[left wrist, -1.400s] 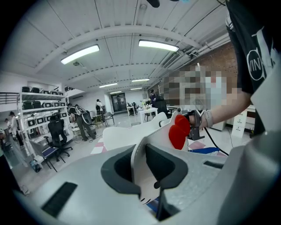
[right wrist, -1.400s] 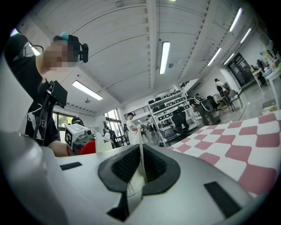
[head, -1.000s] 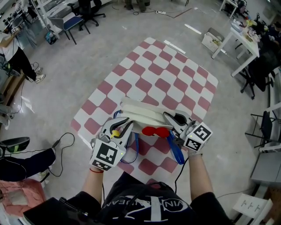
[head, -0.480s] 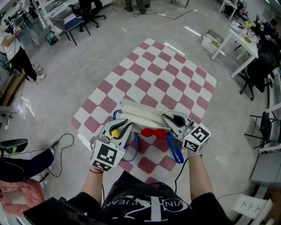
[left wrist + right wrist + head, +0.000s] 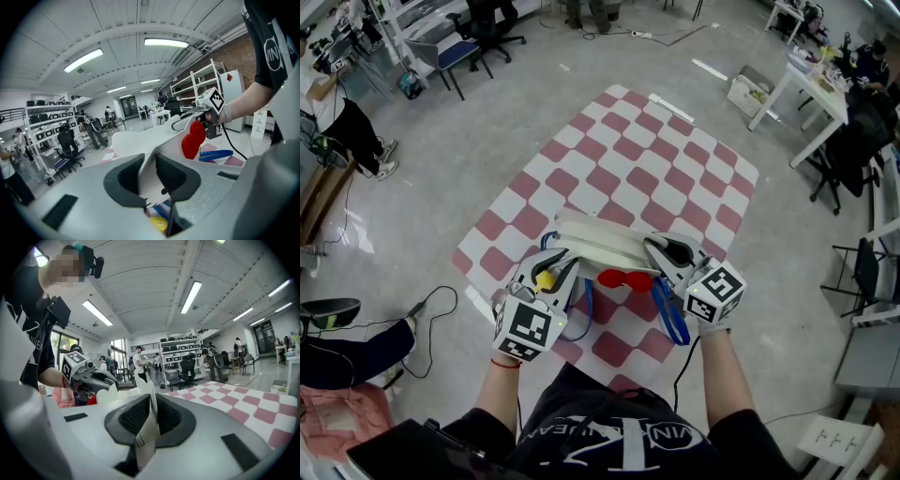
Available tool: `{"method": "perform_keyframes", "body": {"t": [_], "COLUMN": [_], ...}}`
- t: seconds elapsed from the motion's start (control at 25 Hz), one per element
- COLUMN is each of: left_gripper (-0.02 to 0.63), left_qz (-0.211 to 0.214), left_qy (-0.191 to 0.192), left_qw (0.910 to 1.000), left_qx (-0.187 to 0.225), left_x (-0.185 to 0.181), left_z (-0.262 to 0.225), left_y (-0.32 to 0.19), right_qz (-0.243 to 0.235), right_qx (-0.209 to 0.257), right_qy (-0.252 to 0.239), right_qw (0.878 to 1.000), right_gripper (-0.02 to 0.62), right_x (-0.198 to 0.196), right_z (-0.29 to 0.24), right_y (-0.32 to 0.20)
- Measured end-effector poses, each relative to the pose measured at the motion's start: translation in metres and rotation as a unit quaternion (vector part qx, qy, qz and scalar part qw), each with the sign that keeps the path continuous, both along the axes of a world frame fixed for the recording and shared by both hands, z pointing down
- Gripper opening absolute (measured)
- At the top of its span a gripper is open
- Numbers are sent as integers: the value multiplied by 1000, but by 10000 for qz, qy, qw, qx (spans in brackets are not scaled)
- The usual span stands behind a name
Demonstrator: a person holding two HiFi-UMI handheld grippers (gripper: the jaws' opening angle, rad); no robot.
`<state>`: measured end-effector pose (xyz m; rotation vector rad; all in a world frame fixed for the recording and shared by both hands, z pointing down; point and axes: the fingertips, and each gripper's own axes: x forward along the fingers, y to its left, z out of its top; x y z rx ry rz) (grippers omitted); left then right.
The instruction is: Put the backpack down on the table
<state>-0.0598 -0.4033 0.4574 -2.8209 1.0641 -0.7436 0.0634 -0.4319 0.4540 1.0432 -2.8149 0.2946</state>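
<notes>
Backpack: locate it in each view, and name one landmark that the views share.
Head view: backpack at lower centre, between the left claw and the right claw.
Left gripper view: backpack at centre, pinched in the left claw.
Right gripper view: backpack at low centre, pinched in the right claw.
Shared landmark: the checkered tablecloth.

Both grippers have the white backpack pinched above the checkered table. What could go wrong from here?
1. The left gripper and right gripper each clamp only a thin white edge of the backpack. One side might slip free, so that the bag drops tilted.
2. The blue straps dangle below it, close to the near edge of the table. They could bunch under the bag or catch on that edge.
</notes>
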Motion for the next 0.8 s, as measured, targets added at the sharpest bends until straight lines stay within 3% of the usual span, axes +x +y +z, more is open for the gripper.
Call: {"method": "perform_keyframes", "body": {"t": [0.56, 0.8], "left_gripper": [61, 63], "left_qz": [-443, -843], "left_qy": [-77, -74], "left_qw": [9986, 9954], "left_qx": [271, 453], "left_x": [-20, -28], "left_z": [-11, -26], "left_y": [21, 33], "right_qz": [377, 439], "right_qx": [199, 307], "right_qy": [97, 83], "right_qw": [9990, 9985], "right_gripper": [64, 69], "right_x": [16, 25], "right_z": [-21, -32], "right_y": [26, 45]}}
